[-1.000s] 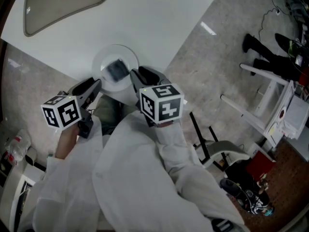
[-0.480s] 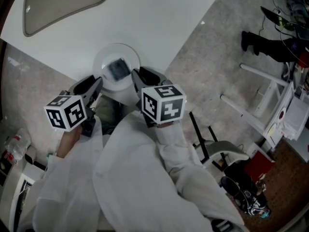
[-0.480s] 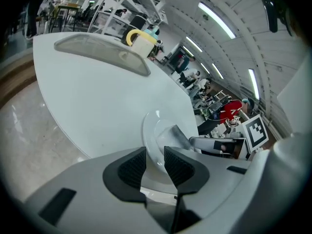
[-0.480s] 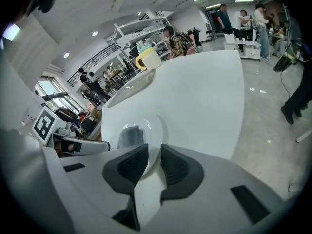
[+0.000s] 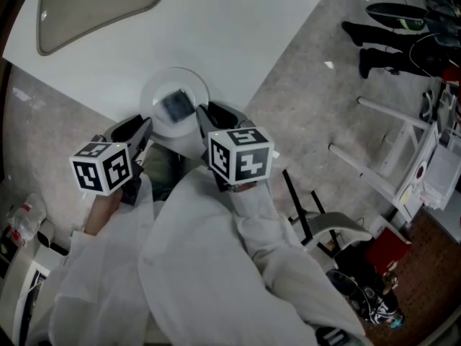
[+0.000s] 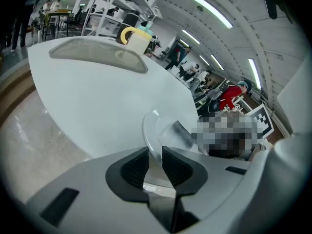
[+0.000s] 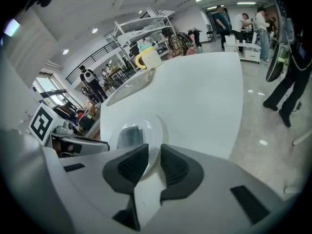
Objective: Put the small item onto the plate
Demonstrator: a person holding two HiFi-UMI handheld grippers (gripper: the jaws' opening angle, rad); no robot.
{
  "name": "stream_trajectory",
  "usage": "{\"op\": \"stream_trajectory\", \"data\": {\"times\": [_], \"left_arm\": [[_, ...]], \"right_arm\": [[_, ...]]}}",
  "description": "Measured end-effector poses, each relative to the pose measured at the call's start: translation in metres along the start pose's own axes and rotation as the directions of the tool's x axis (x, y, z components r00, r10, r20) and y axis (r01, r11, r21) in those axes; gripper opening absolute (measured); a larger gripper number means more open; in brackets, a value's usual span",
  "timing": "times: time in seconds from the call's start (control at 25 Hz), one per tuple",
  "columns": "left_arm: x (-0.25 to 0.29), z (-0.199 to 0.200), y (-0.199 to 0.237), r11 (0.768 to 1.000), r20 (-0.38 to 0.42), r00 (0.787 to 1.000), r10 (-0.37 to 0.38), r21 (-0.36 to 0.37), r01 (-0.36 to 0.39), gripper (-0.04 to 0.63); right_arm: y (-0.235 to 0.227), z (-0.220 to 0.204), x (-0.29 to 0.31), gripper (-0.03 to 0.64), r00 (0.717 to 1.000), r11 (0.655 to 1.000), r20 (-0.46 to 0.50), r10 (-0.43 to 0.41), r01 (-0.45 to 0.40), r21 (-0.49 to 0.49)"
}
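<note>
Inspection of tabletop [image 5: 238, 27], white, viewed from above.

- The plate [image 5: 193, 82] sits at the near edge of the tabletop.
- The small item [image 5: 175, 104], a grey block, lies on the plate, roughly at its centre.
- The left gripper [image 5: 141, 130] is at the plate's near-left rim and the right gripper [image 5: 207, 115] is at its near-right rim. Both point steeply down.
- Left gripper view: the jaws stand a narrow gap apart and have just been closing. The plate's rim is in the gap.
- Right gripper view: the jaws also stand a narrow gap apart, with the plate's rim in the gap.
- At the far end of the tabletop is an oval grey recess [image 5: 101, 6], with a mug with a yellow handle [image 6: 136, 39] beyond it.
- The person's white sleeves [image 5: 216, 265] fill the lower head view
</note>
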State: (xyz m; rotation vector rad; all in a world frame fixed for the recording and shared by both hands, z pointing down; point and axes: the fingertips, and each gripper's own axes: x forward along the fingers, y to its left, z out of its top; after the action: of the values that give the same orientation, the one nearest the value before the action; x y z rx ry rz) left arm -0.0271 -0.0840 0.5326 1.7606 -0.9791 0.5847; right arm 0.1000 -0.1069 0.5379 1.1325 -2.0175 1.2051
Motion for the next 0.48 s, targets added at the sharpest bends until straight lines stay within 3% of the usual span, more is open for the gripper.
{"op": "stream_trajectory", "data": {"times": [0.48], "left_arm": [[-0.009, 0.010, -0.015, 1.000, 0.053, 0.999, 0.012, -0.013, -0.011, 0.071]], "right_arm": [[-0.002, 0.011, -0.017, 0.077, 1.000, 0.999, 0.002, 0.026, -0.026, -0.031]]}}
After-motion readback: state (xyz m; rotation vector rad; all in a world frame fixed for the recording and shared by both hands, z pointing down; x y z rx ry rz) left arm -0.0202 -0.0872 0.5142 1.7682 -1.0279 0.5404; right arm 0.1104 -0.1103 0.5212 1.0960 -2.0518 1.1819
